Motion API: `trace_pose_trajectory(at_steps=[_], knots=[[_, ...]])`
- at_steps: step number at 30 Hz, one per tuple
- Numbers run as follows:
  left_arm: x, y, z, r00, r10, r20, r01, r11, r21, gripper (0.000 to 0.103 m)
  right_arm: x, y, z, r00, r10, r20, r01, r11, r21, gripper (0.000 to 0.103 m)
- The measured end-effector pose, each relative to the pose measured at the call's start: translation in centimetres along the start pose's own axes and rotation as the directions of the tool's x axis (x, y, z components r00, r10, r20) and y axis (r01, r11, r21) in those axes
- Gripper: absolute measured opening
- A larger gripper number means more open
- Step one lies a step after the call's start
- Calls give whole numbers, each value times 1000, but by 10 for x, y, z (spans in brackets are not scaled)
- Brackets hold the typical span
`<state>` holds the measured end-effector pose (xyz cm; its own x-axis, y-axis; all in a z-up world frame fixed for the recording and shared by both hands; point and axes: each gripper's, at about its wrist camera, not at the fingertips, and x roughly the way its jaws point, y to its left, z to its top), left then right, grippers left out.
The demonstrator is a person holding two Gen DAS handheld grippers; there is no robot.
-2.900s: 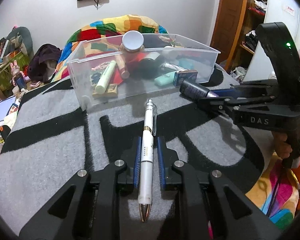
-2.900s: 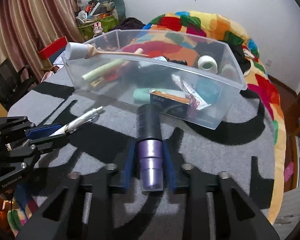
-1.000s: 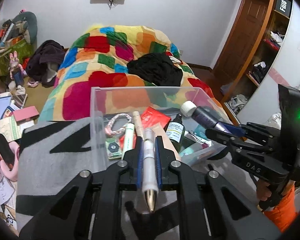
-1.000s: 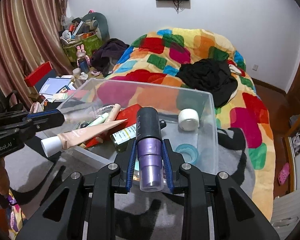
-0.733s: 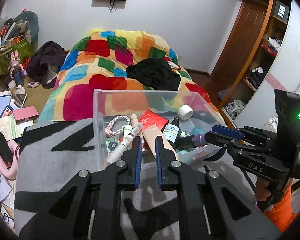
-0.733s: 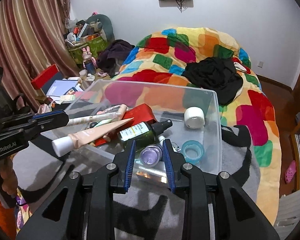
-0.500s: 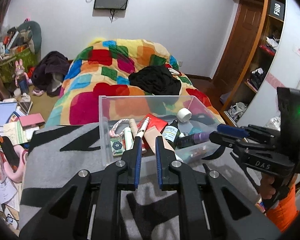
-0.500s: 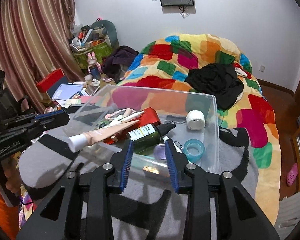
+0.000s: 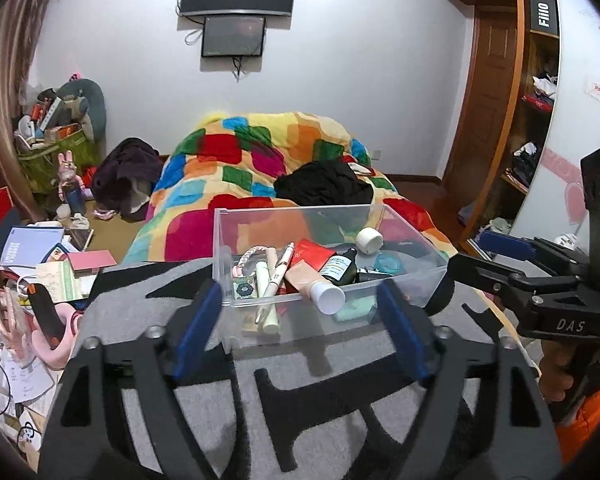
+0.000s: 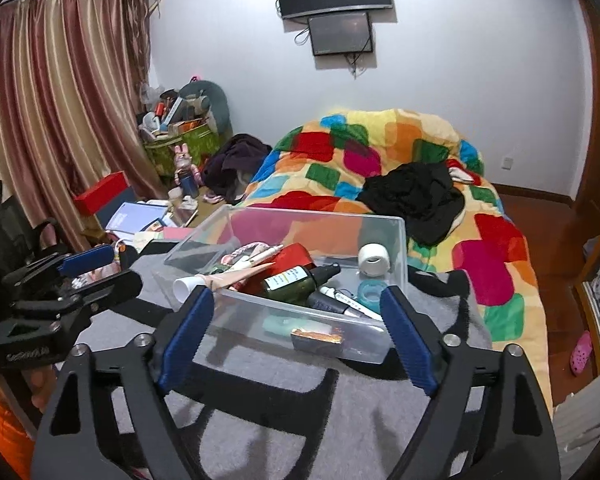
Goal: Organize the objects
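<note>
Both claws are sitting wide open, holding nothing. Left claw (image 9: 296, 328) is framing the clear plastic bin (image 9: 416, 240) from lower centre of its view; right claw (image 10: 296, 332) is doing the same in its own view, with the bin (image 10: 403, 248) at centre frame.

Bin is resting on the grey-and-black patterned table cover (image 9: 320, 408), far edge toward the bed with the patchwork quilt (image 9: 260, 148).

Contents, left view:
- white pen (image 9: 278, 274), lying tilted, left-centre of bin
- beige tube with white cap (image 9: 314, 282), cap pointing lower right
- dark green dropper bottle (image 9: 342, 266), on its side, just right of the tube
- white tape roll (image 9: 369, 240) near the far wall, teal ring (image 9: 389, 263) below it
- red packet (image 9: 310, 252), braided band (image 9: 250, 256), pale green stick (image 9: 265, 280)

Right view is also showing a dark cylinder with a white-labelled tip (image 10: 332, 300) by the near wall, probably the purple-capped item, but the wall glare is hiding the colour.

Progress: judging from both views, no loose item is showing on the cover around the bin, so sorting looks nearly or fully done. Anything left would be outside these frames.
</note>
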<state>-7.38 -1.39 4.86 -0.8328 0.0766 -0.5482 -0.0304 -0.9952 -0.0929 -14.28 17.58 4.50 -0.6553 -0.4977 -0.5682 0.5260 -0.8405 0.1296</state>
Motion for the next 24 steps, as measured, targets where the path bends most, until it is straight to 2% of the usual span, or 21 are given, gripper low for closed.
trace_pose_trajectory(at_steps=[7, 24], knots=[[-5, 0, -12, 1000, -1, 5, 1, 1000, -14, 94, -4, 4, -15, 1000, -30, -8, 29, 999, -13, 88], [2, -3, -27, 999, -9, -34, 8, 999, -41, 94, -3, -1, -30, 999, -27, -30, 27, 999, 17, 89]])
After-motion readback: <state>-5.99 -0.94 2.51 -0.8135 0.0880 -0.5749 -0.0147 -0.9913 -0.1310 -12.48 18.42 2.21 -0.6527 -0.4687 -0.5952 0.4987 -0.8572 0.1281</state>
